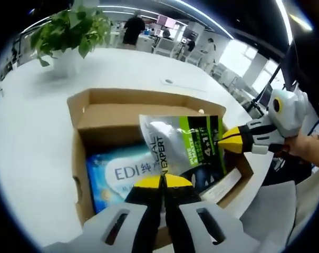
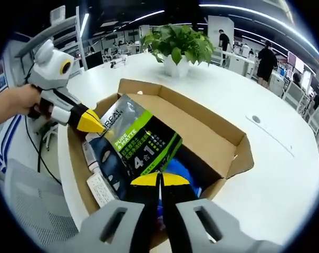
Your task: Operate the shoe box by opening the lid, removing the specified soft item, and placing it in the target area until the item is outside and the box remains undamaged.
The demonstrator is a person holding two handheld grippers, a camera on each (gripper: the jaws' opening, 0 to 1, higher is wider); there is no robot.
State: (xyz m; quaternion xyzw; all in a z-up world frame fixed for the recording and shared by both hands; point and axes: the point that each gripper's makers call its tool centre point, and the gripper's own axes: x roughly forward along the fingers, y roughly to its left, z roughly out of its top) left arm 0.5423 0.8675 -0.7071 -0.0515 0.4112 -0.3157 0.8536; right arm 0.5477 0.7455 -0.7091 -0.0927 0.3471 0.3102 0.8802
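— Between the yellow tips of the left gripper (image 1: 162,182), what is there?
— Its fingers (image 1: 147,183) are pressed together on the lower edge of the sachet (image 1: 183,142), a silver, green and black soft pack with "4 in 1" printed on it. The pack stands lifted above the open shoe box (image 1: 122,113).

— And the right gripper (image 2: 160,179)?
— In the right gripper view its fingers (image 2: 144,180) are also pressed together, and they pinch the near edge of the same sachet (image 2: 141,142). In the left gripper view this gripper (image 1: 230,139) comes in from the right and touches the pack's side edge. So both grippers hold one pack, each at a different edge.

— Where is the pack compared with the box?
— It is over the inside of the cardboard box (image 2: 212,139), tilted, not lying flat. Under it, inside the box, lies a blue packet (image 1: 117,171) with "EDI" on it, and beside it a small white carton (image 2: 100,190) near the box wall.

— What is around the box?
— The box sits on a white round table (image 1: 32,132). A potted plant (image 2: 177,47) in a white pot stands farther on the table. A person's hand (image 2: 11,108) holds the left gripper (image 2: 88,122) in the right gripper view. People stand in the office behind.
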